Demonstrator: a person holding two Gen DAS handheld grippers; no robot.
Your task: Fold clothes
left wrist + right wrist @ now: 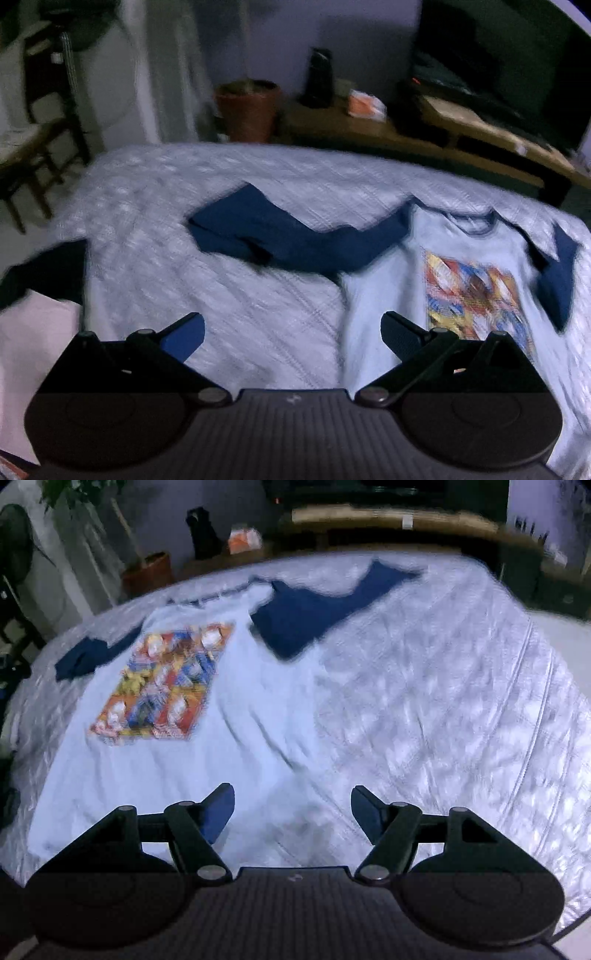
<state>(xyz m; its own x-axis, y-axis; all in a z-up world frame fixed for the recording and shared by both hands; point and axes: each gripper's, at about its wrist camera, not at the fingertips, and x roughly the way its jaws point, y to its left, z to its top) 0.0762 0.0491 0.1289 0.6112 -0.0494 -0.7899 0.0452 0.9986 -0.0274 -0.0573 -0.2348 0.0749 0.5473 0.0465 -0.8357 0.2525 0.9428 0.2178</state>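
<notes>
Bed (443,701) | shirt (240,709) flat, print up, collar pointing away

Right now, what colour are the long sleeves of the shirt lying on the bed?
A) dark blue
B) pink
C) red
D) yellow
A: the shirt lies flat on the bed with a light blue body, and its sleeve stretching out from the shoulder is dark blue, as is the other sleeve.
</notes>
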